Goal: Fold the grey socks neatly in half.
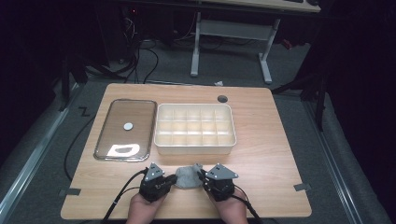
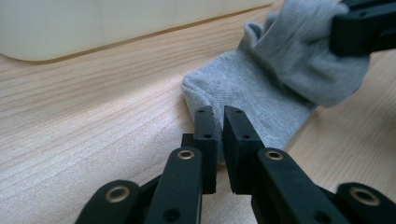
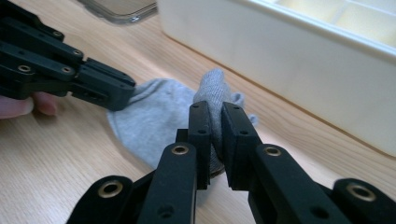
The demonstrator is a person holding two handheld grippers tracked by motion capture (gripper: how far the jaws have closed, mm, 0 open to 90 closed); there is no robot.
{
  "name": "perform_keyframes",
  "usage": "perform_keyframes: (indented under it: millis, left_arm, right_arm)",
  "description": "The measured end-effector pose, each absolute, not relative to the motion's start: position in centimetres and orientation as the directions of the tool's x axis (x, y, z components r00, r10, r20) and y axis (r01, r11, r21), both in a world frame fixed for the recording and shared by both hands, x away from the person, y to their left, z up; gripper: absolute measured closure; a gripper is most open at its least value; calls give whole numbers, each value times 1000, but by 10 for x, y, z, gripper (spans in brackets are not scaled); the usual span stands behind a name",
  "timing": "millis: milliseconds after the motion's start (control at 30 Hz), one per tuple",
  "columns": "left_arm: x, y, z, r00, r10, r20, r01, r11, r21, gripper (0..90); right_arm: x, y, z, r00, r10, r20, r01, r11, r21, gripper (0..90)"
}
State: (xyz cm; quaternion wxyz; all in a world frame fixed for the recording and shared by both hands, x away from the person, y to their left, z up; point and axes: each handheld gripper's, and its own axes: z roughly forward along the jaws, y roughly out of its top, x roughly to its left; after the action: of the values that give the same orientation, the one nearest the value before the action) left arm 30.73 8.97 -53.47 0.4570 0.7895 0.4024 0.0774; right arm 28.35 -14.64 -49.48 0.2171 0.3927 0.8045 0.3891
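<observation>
A grey sock [image 1: 188, 177] lies on the wooden table near its front edge, between my two grippers. My left gripper [image 1: 175, 178] holds its left end; in the left gripper view the jaws [image 2: 218, 114] are pinched on the sock's edge [image 2: 261, 88], which rests flat on the wood. My right gripper [image 1: 201, 176] is shut on the other end. In the right gripper view its jaws [image 3: 215, 109] clamp a raised fold of the sock [image 3: 154, 116], with the left gripper [image 3: 123, 95] across from it.
A white compartment box [image 1: 195, 148] stands just behind the sock, with several empty cells. Its clear lid [image 1: 100, 135] lies flat to the left and has a round sticker on it. Bare table lies right of the box. A desk frame stands on the floor beyond.
</observation>
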Motion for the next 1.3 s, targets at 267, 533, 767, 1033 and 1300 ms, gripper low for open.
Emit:
perform_keyframes:
  millis: [267, 533, 767, 1033, 1300]
  left_arm:
    - [307, 91, -535, 662, 705, -252, 569, -255, 782, 860]
    - [308, 92, -535, 672, 688, -275, 578, -254, 776, 770]
    - [306, 119, -522, 625, 756, -195, 532, -230, 815, 889]
    - [308, 95, -535, 676, 726, -126, 534, -365, 762, 900]
    - [310, 97, -535, 681, 714, -164, 551, -352, 756, 900]
  right_arm:
    - [290, -128, -504, -625, 781, -18, 467, 392, 793, 834]
    - [295, -124, -502, -626, 780, -19, 474, 399, 785, 832]
    - [293, -125, -504, -624, 781, -11, 480, 395, 783, 832]
    - [292, -117, -500, -642, 767, -12, 460, 397, 794, 831]
    - [292, -102, -503, -667, 745, -5, 455, 413, 789, 831]
